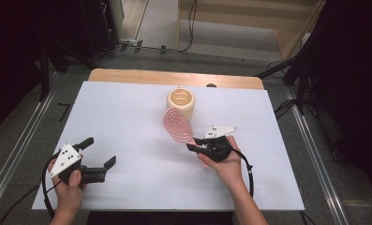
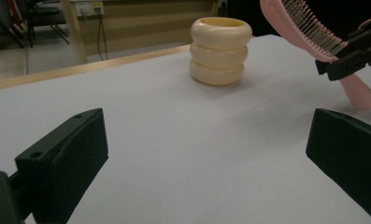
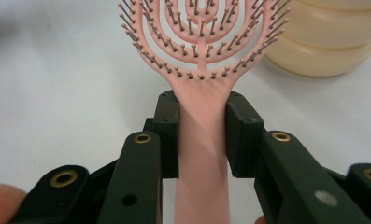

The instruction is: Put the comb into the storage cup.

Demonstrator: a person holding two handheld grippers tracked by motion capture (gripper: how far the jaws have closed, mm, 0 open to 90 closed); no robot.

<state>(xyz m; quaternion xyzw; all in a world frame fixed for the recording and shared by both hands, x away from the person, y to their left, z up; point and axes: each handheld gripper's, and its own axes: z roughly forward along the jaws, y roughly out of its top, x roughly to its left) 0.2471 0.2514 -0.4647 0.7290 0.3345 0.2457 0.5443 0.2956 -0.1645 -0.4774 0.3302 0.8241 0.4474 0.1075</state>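
A pink hairbrush (image 1: pixel 177 124) with rows of bristles is lifted off the white table top, its head near a cream ribbed cup (image 1: pixel 181 102). My right gripper (image 1: pixel 196 144) is shut on the brush handle (image 3: pixel 203 140), both pads pressing its sides just below the head. In the left gripper view the pink hairbrush (image 2: pixel 309 32) hangs at the upper right, and the cream cup (image 2: pixel 220 51) stands upright beyond. My left gripper (image 1: pixel 99 152) is held above the table's front left, open, with nothing between its pads (image 2: pixel 75 158).
The white board (image 1: pixel 127 122) lies on a wooden table whose far edge (image 1: pixel 174 77) shows behind the cup. Cables run on the floor beyond and at the right. A metal rail (image 1: pixel 15 154) runs along the left side.
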